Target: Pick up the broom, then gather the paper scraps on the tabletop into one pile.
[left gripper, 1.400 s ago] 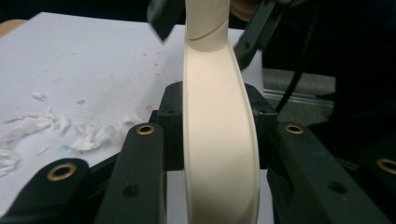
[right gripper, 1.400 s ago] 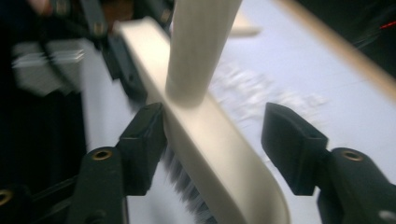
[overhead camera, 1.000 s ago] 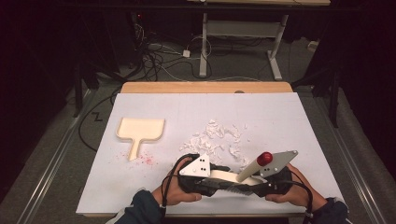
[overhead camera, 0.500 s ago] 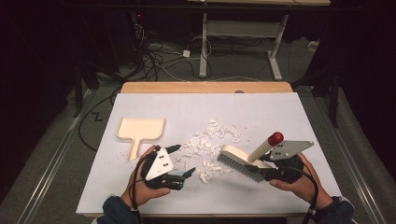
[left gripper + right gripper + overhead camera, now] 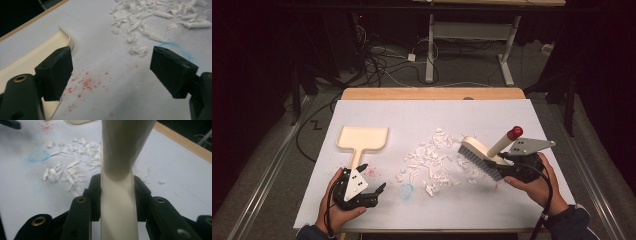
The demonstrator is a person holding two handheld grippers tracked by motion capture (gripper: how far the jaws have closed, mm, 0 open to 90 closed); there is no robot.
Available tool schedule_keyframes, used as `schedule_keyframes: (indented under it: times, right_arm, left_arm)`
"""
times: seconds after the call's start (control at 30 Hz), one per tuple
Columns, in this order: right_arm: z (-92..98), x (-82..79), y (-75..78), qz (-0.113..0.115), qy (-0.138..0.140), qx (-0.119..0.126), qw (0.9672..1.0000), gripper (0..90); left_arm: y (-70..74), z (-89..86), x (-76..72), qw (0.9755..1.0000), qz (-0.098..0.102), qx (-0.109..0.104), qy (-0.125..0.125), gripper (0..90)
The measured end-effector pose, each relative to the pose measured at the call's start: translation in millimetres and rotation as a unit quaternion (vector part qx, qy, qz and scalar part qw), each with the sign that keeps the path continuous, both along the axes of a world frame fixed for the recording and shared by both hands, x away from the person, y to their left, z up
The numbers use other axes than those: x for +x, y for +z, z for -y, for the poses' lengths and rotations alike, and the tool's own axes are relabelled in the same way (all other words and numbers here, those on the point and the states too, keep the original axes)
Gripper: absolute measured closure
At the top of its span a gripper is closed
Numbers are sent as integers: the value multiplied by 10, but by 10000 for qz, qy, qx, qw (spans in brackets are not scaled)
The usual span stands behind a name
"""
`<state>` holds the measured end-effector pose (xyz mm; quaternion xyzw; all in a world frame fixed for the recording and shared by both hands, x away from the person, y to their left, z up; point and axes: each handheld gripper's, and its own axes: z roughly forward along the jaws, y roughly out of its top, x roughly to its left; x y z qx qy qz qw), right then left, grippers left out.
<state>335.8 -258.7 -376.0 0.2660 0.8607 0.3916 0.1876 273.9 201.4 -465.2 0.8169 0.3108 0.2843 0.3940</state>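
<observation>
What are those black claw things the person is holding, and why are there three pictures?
A person holds a grabbing tool, called a gripper, in each hand. One picture looks down from above the table; each of the other two comes from a camera riding on a gripper. The left gripper has just opened its jaws and holds nothing; it sits beside the cream dustpan. The right gripper is shut on a brush with a red-tipped handle. Between them, on the white table cover, lie white paper scraps.

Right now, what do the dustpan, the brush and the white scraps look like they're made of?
Dustpan: probably cream plastic, smooth, moulded rim. Brush: matching cream body, likely plastic, grey bristles, red handle tip. Scraps: seemingly torn paper, thin and curled.
</observation>
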Motion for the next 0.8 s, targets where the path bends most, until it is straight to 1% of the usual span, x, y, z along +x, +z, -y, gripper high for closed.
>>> schedule_keyframes:
  times: [0.03, 0.07, 0.2, 0.33, 0.4, 0.47, 0.5, 0.53, 0.57, 0.63, 0.73, 0.8]
  right_arm:
    - [16, 18, 0, 5, -31, 13, 10000, 681]
    - [32, 36, -1, 32, -71, 12, 10000, 681]
    - [78, 119, 7, 100, -259, -43, 9996, 681]
    - [107, 199, 17, 88, -400, -64, 9991, 681]
    - [110, 236, 25, 108, -408, -97, 9991, 681]
    - [116, 291, 23, 99, -480, -97, 9988, 681]
    - [116, 291, 23, 99, -480, -97, 9988, 681]
    - [117, 347, 13, 135, -536, -152, 9984, 681]
    - [113, 376, 6, 154, -574, -201, 9980, 681]
    - [102, 437, -8, 211, -658, -330, 9971, 681]
    - [91, 558, -21, 212, -734, -531, 9957, 681]
    - [86, 644, -12, 276, -842, -676, 9938, 681]
  left_arm:
    - [-6, -13, -22, 10000, -21, -64, 11, 173]
    - [-17, -22, -42, 10000, -42, -71, 23, 173]
    - [-62, -38, -73, 9999, -151, 34, 27, 173]
    - [-85, -40, -68, 9998, -178, 110, 40, 173]
    - [-91, -40, -67, 9997, -191, 145, 35, 173]
    - [-98, -34, -66, 9996, -210, 179, 15, 173]
    - [-98, -34, -66, 9996, -210, 179, 15, 173]
    - [-99, -27, -69, 9996, -197, 217, 10, 173]
    - [-104, -14, -85, 9993, -236, 273, -15, 173]
    - [-116, -5, -82, 9992, -236, 310, -56, 171]
    - [-120, -4, -61, 9993, -266, 261, -74, 169]
    - [-120, -2, -51, 9993, -264, 246, -102, 169]
